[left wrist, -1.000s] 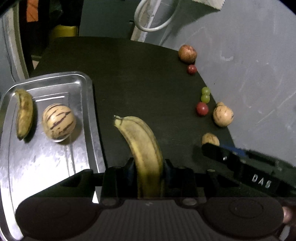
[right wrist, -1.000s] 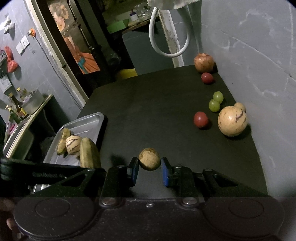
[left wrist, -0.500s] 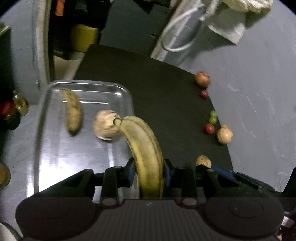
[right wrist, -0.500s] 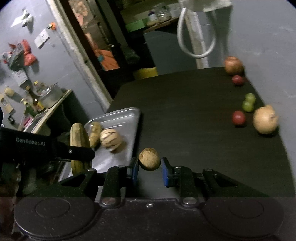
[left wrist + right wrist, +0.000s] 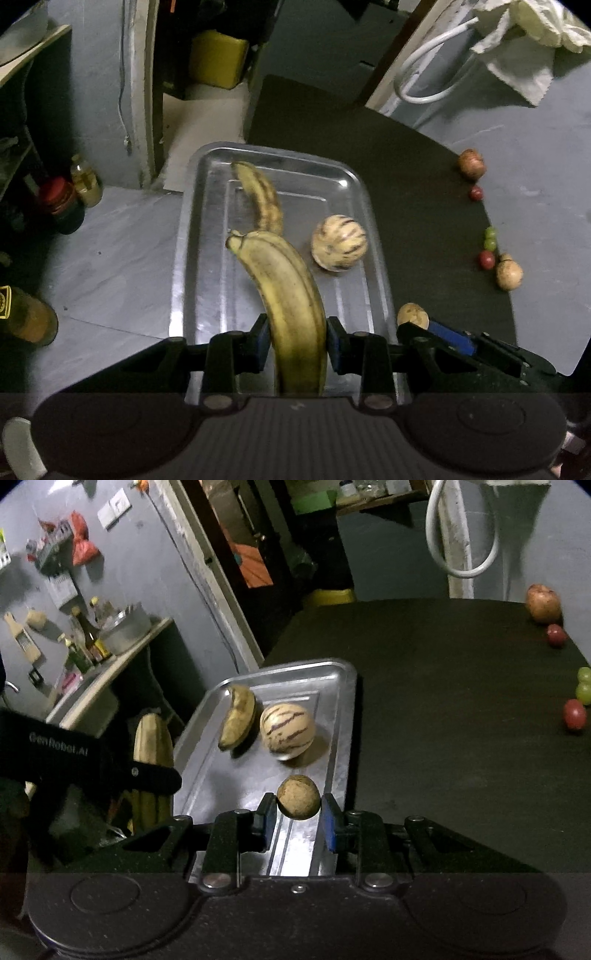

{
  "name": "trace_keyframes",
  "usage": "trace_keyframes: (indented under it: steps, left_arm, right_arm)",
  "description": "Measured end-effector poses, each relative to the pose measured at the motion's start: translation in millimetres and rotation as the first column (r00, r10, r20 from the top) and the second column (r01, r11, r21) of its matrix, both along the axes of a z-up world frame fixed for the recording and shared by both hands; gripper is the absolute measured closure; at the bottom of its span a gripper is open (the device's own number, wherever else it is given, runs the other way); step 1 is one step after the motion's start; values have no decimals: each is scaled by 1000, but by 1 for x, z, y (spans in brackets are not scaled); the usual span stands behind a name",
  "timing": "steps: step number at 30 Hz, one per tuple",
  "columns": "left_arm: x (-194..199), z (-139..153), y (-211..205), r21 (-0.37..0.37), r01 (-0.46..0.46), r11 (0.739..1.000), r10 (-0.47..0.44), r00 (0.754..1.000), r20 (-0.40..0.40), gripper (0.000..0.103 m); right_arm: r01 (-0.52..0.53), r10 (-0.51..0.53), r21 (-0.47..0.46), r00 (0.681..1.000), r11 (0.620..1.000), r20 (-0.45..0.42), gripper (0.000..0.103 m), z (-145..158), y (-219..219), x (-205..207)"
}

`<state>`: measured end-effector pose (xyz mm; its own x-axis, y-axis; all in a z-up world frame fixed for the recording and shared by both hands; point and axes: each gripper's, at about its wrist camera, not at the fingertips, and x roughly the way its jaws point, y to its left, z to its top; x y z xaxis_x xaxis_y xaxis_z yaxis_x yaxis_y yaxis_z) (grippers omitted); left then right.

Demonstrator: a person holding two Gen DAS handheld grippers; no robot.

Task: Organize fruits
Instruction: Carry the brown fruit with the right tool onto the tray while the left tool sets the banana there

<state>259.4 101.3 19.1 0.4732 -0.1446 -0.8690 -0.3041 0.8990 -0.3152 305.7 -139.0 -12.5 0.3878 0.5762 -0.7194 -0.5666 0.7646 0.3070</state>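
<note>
Held over the metal tray, ready for dropping: a big banana pinched by the left gripper, a small brown round fruit pinched by the right gripper. Already lying in the tray: one smaller banana, one striped melon. Left on the dark table by the wall, likely awaiting collection: seven fruits, counted from the left view.

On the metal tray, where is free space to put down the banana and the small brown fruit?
The tray is bare in its near half, below the striped melon, and along its left side beside the small banana. The far middle is crowded by those two. The left gripper holds the banana; the right gripper holds the brown fruit.
</note>
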Motion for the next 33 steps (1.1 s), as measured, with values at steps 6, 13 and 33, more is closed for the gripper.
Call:
trace_keyframes:
  steps: [6, 13, 33]
  left_arm:
    - [23, -17, 14, 9, 30, 999, -30, 999, -40, 69]
    - [47, -35, 20, 20, 68, 997, -67, 996, -67, 68]
    - [52, -42, 23, 28, 71, 997, -69, 994, -80, 57]
  right_arm:
    - [-34, 37, -74, 999, 997, 40, 75, -11, 28, 3]
    - [-58, 70, -145, 994, 988, 80, 75, -20, 50, 5]
    - [-28, 52, -186, 990, 982, 128, 55, -18, 47, -18]
